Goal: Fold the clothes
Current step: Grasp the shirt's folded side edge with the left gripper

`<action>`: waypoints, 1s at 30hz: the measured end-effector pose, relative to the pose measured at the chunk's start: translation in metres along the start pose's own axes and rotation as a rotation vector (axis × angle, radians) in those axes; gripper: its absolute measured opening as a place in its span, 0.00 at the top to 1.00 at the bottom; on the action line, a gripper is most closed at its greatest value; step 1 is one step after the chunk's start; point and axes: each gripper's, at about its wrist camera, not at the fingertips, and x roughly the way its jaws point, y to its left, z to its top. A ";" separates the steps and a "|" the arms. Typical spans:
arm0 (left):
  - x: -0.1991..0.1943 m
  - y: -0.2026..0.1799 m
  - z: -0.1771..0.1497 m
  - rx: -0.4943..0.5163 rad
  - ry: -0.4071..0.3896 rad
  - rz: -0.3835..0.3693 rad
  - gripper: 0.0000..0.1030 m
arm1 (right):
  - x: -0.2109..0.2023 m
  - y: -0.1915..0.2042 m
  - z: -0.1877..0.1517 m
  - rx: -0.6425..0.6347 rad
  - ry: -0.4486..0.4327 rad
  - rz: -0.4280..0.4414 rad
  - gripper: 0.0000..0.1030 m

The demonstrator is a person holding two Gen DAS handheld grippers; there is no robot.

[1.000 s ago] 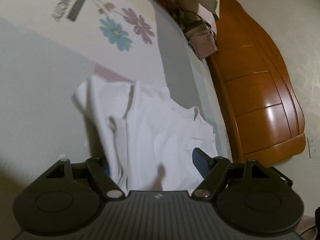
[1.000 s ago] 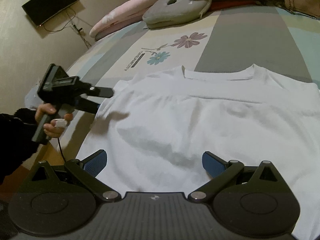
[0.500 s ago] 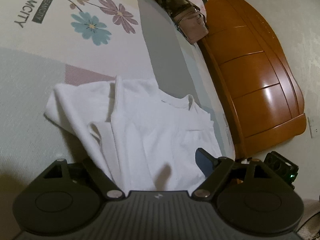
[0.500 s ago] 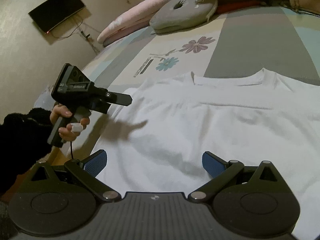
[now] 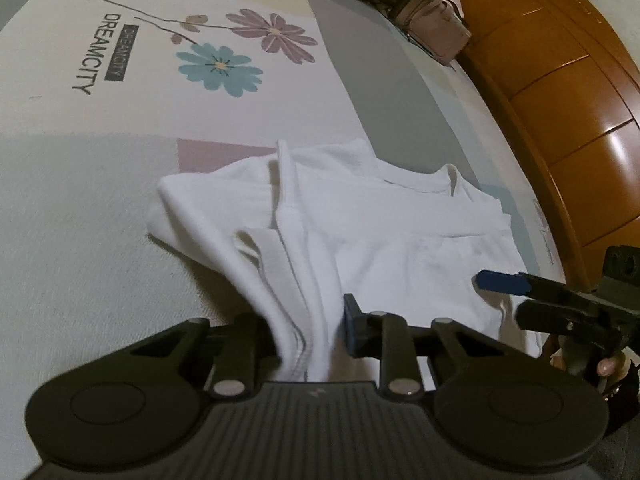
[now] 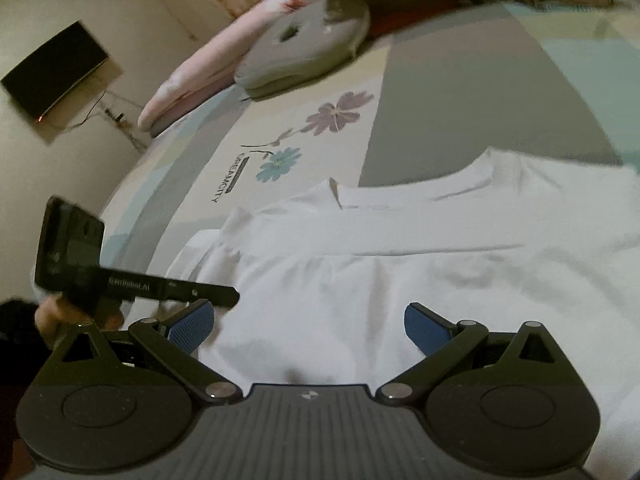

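A white T-shirt (image 5: 400, 240) lies on the flowered bed sheet (image 5: 80, 200), neck away from me, its left side folded over. My left gripper (image 5: 308, 320) holds a bunched fold of the shirt's near edge; its jaws are closing and the cloth rises between the pads. From the right wrist view, the left gripper (image 6: 228, 296) pokes in at the shirt's (image 6: 400, 260) left edge. My right gripper (image 6: 308, 320) hovers open just over the shirt's lower part, nothing between its blue pads. The right gripper (image 5: 500, 282) also shows at the shirt's right edge.
A wooden headboard (image 5: 560, 100) curves along the right, with a pinkish bag (image 5: 432, 28) against it. A grey pillow (image 6: 304, 52) and a pink one (image 6: 208, 76) lie at the bed's far end. A dark screen (image 6: 52, 68) hangs on the wall.
The left gripper's jaws have narrowed onto the fold of shirt that lay loose between them. The right gripper has rolled and shifted closer to the left one, which now appears beside it.
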 end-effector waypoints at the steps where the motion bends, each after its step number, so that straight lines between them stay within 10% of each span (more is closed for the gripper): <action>1: 0.000 -0.002 -0.001 0.012 -0.004 0.010 0.76 | 0.005 -0.001 0.001 0.014 -0.006 -0.011 0.00; 13: 0.004 -0.016 -0.002 0.051 -0.024 0.075 0.76 | 0.037 0.000 0.026 0.004 -0.075 -0.124 0.00; 30: 0.006 -0.034 -0.012 0.074 -0.084 0.185 0.75 | -0.014 0.026 -0.043 0.091 -0.029 -0.122 0.00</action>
